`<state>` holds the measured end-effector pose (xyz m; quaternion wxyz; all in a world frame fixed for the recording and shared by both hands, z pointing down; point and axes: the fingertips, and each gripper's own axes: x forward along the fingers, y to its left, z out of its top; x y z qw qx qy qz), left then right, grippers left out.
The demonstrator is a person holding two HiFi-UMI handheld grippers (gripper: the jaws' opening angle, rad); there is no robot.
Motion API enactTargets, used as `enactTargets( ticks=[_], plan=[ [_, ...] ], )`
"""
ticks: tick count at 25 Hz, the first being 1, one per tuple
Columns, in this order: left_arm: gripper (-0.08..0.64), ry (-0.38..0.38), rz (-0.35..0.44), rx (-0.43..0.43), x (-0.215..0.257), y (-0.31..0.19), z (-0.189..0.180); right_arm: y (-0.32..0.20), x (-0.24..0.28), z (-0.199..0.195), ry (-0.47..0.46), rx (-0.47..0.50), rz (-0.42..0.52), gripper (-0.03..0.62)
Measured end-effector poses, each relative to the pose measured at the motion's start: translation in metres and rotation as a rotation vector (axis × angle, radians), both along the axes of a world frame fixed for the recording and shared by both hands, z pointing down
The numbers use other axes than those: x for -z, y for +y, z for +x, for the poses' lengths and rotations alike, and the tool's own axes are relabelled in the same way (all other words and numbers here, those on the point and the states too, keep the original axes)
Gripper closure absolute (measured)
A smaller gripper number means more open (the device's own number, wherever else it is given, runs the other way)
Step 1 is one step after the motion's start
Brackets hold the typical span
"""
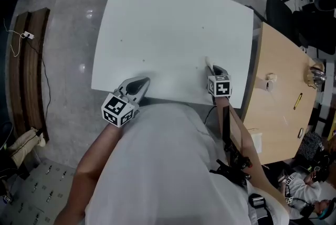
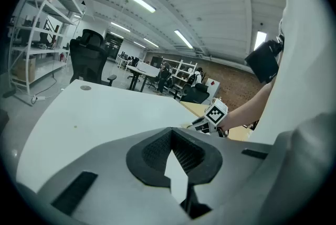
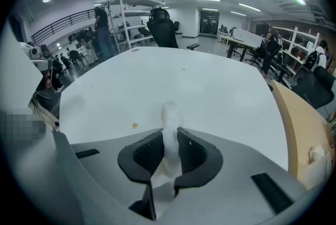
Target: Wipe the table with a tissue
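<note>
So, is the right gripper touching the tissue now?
Touching. In the right gripper view the right gripper has its jaws closed on the tissue, whose end sticks out past them.

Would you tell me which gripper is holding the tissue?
The right gripper: the tissue is pinched between its jaws, while the left gripper is shut on nothing.

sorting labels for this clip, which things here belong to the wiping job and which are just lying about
Job: tissue, pinched in the right gripper; white table; small yellow speck on it.
Lying about: wooden desk beside it; black office chair beyond; left gripper, holding nothing.
</note>
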<state>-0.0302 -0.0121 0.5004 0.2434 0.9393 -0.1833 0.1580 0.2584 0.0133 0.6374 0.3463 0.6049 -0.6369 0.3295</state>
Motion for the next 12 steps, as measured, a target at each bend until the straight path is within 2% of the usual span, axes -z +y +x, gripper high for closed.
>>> enactTargets(
  ticks=[8,12],
  plan=[
    [0.554,-0.004,-0.001,-0.038,-0.002,-0.012,-0.005,-0.003,0.0,-0.024,-0.006,-0.045,0.006,0.531],
    [0.554,0.003,0.002,-0.055,0.0,-0.019,-0.007,-0.003,0.0,-0.037,0.007,-0.028,-0.001,0.531]
  ],
)
